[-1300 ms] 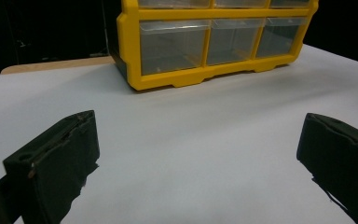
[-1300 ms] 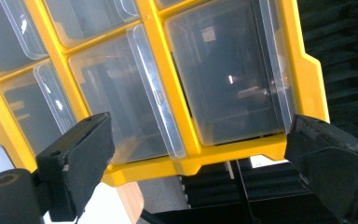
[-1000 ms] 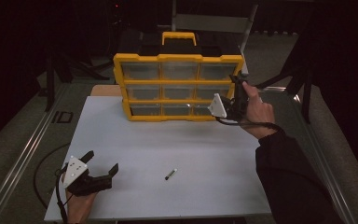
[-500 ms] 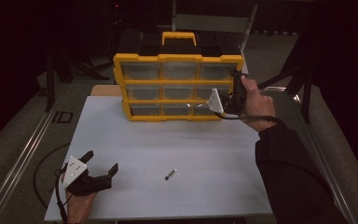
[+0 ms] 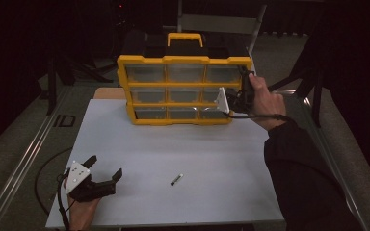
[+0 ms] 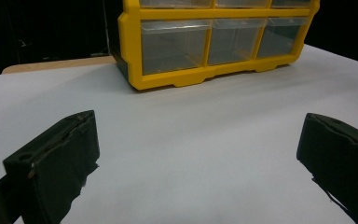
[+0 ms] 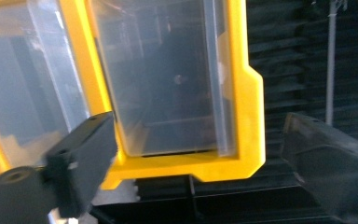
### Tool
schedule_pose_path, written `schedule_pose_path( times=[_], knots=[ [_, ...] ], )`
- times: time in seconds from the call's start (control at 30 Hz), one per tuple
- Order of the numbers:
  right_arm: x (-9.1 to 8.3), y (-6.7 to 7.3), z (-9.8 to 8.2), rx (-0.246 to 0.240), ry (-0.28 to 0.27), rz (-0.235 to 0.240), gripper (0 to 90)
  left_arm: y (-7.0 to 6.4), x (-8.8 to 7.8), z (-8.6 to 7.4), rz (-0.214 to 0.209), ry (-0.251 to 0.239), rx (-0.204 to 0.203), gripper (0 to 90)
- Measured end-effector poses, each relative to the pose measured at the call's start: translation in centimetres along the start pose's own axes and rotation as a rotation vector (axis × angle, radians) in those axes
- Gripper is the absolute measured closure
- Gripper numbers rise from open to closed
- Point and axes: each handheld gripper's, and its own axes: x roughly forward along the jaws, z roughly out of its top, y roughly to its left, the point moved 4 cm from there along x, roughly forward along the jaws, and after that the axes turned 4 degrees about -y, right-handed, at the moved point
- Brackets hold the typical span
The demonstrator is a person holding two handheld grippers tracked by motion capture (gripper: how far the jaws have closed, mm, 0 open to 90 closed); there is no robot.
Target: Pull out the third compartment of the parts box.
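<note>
Right hand-held gripper (image 5: 236,96) jaws apart, perhaps touching organizer (image 5: 183,89) right end

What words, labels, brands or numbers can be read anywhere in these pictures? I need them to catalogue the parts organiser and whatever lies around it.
None can be read.
Yellow drawer cabinet: no label or brand shows on its frame or clear drawers.
Small dark part on the white table: too small to tell any marking.
Grey plate of the left gripper: only holes, no text.
A dark mark on the floor left of the table: too blurred to read.
</note>
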Motion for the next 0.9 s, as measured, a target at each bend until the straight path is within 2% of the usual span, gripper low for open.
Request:
schedule_pose_path(
  times=[0.03,0.43,0.63,0.7,0.83,0.9],
  knots=[
    [0.2,-0.2,0.0,-0.016,0.004,-0.008,12.2,0.0,0.0,0.0,-0.001,0.002,0.0,0.0],
    [1.4,-0.9,0.2,-0.05,0.021,-0.035,16.8,0.0,0.0,0.0,0.0,0.003,0.001,0.0],
    [1.6,-1.3,0.3,-0.068,0.023,-0.07,23.5,0.0,0.0,0.0,-0.001,0.002,0.0,0.0],
    [1.7,-1.4,0.4,-0.087,0.017,-0.098,29.8,0.0,0.0,0.0,-0.002,0.001,-0.001,0.0],
    [1.8,-1.4,0.5,-0.114,0.02,-0.106,36.0,0.0,0.0,0.0,-0.001,0.001,0.001,0.0],
    [1.9,-1.4,0.5,-0.134,0.02,-0.125,44.1,0.0,0.0,0.0,0.0,0.002,0.0,0.0]
  ],
)
